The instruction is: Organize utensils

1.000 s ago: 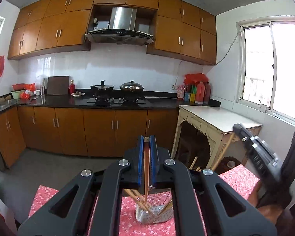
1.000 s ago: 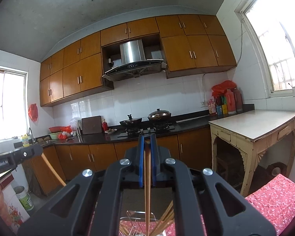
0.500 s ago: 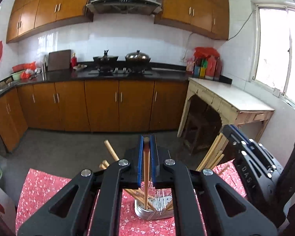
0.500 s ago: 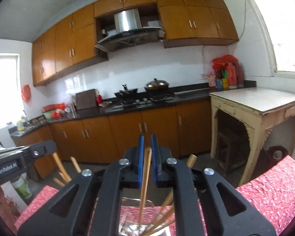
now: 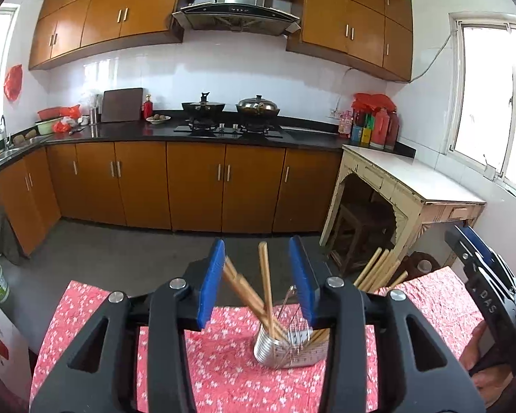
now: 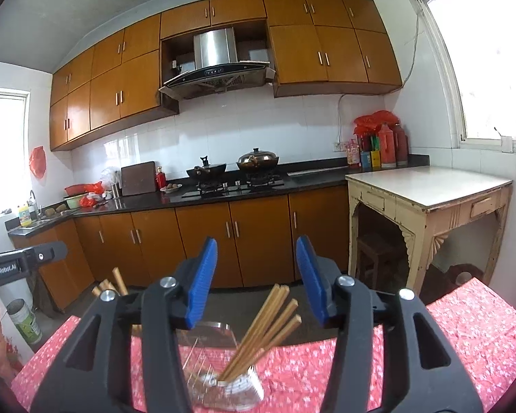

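I see chopsticks (image 5: 266, 285) fanning out of the holder (image 5: 285, 349), blocking a straight drop. The tablecloth (image 5: 96, 313) toward its left edge lies bare.

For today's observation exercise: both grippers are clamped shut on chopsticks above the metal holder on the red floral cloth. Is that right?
Not quite. Both the left gripper and the right gripper are open, as each wrist view shows. The chopsticks stand loose in the metal holder on the red floral cloth.

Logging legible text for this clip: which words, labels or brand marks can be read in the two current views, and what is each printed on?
"GenRobot.AI": on the body of the left gripper, seen at the left edge of the right wrist view.
"DAS": partial lettering on the body of the right gripper, seen in the left wrist view; the rest is cut off.
Labels on the bottles and on the green-labelled container: too small to read.
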`<move>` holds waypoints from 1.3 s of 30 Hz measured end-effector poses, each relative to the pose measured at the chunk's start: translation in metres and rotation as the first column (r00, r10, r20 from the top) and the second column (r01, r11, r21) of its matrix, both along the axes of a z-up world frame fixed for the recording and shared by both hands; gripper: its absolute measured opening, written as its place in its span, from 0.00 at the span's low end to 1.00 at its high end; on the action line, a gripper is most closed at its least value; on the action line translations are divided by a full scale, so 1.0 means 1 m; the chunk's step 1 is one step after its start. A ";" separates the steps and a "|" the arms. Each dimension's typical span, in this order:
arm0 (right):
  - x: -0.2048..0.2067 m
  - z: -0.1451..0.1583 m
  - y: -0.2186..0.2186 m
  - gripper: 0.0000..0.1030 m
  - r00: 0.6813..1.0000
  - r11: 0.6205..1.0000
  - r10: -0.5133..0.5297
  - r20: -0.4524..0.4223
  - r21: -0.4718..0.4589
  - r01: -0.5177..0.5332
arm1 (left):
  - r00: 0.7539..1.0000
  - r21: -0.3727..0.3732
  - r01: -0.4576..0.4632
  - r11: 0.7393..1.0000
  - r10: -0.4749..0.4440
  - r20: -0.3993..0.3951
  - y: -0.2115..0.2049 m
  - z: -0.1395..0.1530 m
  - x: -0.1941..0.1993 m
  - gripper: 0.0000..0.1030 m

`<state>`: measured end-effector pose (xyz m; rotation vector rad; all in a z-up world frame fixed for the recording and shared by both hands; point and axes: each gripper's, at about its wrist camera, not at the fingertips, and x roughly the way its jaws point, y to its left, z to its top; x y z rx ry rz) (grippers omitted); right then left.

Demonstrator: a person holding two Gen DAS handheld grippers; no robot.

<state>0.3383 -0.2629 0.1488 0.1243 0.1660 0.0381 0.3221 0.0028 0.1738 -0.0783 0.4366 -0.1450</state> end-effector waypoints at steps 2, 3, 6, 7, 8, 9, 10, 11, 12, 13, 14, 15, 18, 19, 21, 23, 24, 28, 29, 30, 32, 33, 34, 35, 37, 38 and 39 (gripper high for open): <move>-0.015 -0.005 0.000 0.54 1.000 1.000 0.005 -0.011 -0.002 -0.005 | 1.000 -0.004 0.003 1.000 -0.003 -0.004 0.004 -0.005 -0.012 0.40; -0.021 -0.007 0.000 0.55 1.000 1.000 0.007 -0.016 -0.001 -0.007 | 1.000 -0.006 0.002 1.000 -0.002 -0.007 0.007 -0.008 -0.017 0.42; -0.044 -0.017 0.001 0.60 0.999 1.000 0.026 -0.033 0.006 -0.026 | 1.000 -0.006 -0.001 1.000 0.001 -0.012 0.012 -0.019 -0.032 0.47; -0.049 -0.019 0.002 0.63 0.999 1.000 0.030 -0.037 0.009 -0.030 | 1.000 -0.007 -0.002 1.000 0.002 -0.014 0.013 -0.022 -0.035 0.48; -0.056 -0.023 0.002 0.65 0.998 0.999 0.040 -0.044 0.014 -0.040 | 1.000 -0.009 -0.006 1.000 0.006 -0.018 0.016 -0.028 -0.042 0.51; -0.061 -0.026 0.003 0.71 0.998 0.999 0.047 -0.049 0.017 -0.046 | 1.000 -0.007 -0.014 1.000 0.014 -0.019 0.017 -0.033 -0.047 0.56; -0.069 -0.031 0.004 0.78 0.997 0.999 0.048 -0.055 0.021 -0.047 | 1.000 -0.004 -0.018 1.000 0.017 -0.017 0.018 -0.039 -0.053 0.59; -0.078 -0.037 0.005 0.82 0.997 0.998 0.054 -0.060 0.024 -0.052 | 1.000 0.000 -0.026 1.000 0.026 -0.012 0.020 -0.046 -0.061 0.65; -0.083 -0.040 0.007 0.90 0.996 0.998 0.061 -0.060 0.024 -0.060 | 0.999 0.003 -0.032 0.999 0.032 -0.004 0.020 -0.052 -0.069 0.73; -0.092 -0.047 0.010 0.96 0.996 0.997 0.070 -0.057 0.017 -0.069 | 0.999 0.005 -0.038 0.999 0.038 0.008 0.020 -0.061 -0.078 0.77; -0.101 -0.053 0.013 0.96 0.996 0.998 0.070 -0.057 0.006 -0.070 | 0.999 0.010 -0.043 0.999 0.043 0.016 0.020 -0.067 -0.085 0.84; -0.108 -0.059 0.016 0.96 0.996 0.997 0.071 -0.061 -0.004 -0.071 | 0.999 0.019 -0.049 0.999 0.048 0.026 0.018 -0.075 -0.093 0.88; -0.124 -0.077 0.023 0.96 0.993 0.997 0.072 -0.090 -0.020 -0.075 | 0.998 0.039 -0.058 0.998 0.056 0.037 0.015 -0.094 -0.112 0.95; -0.130 -0.085 0.025 0.96 0.992 0.998 0.059 -0.111 -0.026 -0.062 | 0.998 0.037 -0.056 0.998 0.055 0.041 0.014 -0.100 -0.119 0.96; -0.141 -0.098 0.027 0.96 0.991 0.998 0.044 -0.127 -0.033 -0.048 | 0.997 0.026 -0.057 0.998 0.056 0.045 0.015 -0.108 -0.129 0.98; -0.151 -0.108 0.030 0.96 0.992 0.998 0.035 -0.123 -0.047 -0.041 | 0.996 0.011 -0.076 0.997 0.075 0.051 0.017 -0.119 -0.140 0.98; -0.156 -0.112 0.033 0.96 0.992 0.998 0.030 -0.121 -0.059 -0.037 | 0.995 0.007 -0.091 0.996 0.091 0.050 0.020 -0.123 -0.143 0.98; -0.172 -0.128 0.042 0.96 0.992 0.995 0.012 -0.127 -0.099 -0.025 | 0.989 -0.001 -0.139 0.990 0.138 0.052 0.025 -0.137 -0.159 0.98; -0.175 -0.130 0.044 0.96 0.992 0.994 0.009 -0.125 -0.106 -0.023 | 0.987 0.007 -0.150 0.989 0.149 0.059 0.026 -0.140 -0.165 0.98; -0.179 -0.132 0.047 0.96 0.993 0.993 0.012 -0.122 -0.116 -0.026 | 0.986 0.015 -0.154 0.988 0.153 0.067 0.026 -0.142 -0.169 0.98; -0.183 -0.135 0.049 0.96 0.993 0.991 0.017 -0.119 -0.126 -0.032 | 0.983 0.041 -0.168 0.985 0.164 0.083 0.024 -0.145 -0.177 0.98; -0.186 -0.137 0.051 0.96 0.992 0.991 0.022 -0.121 -0.129 -0.038 | 0.982 0.055 -0.172 0.984 0.166 0.091 0.022 -0.147 -0.182 0.98; -0.188 -0.139 0.052 0.96 0.992 0.991 0.028 -0.123 -0.128 -0.044 | 0.982 0.061 -0.171 0.983 0.165 0.093 0.022 -0.149 -0.184 0.98; -0.190 -0.140 0.052 0.96 0.992 0.991 0.033 -0.124 -0.128 -0.049 | 0.982 0.068 -0.169 0.983 0.162 0.098 0.021 -0.150 -0.187 0.98; -0.195 -0.143 0.056 0.96 0.992 0.989 0.036 -0.120 -0.140 -0.053 | 0.982 0.073 -0.165 0.984 0.157 0.105 0.020 -0.153 -0.191 0.98; -0.196 -0.144 0.058 0.96 0.993 0.988 0.036 -0.117 -0.146 -0.053 | 0.982 0.076 -0.161 0.984 0.153 0.106 0.019 -0.154 -0.193 0.98; -0.197 -0.145 0.058 0.96 0.993 0.987 0.037 -0.114 -0.150 -0.054 | 0.983 0.077 -0.156 0.985 0.148 0.107 0.018 -0.155 -0.195 0.98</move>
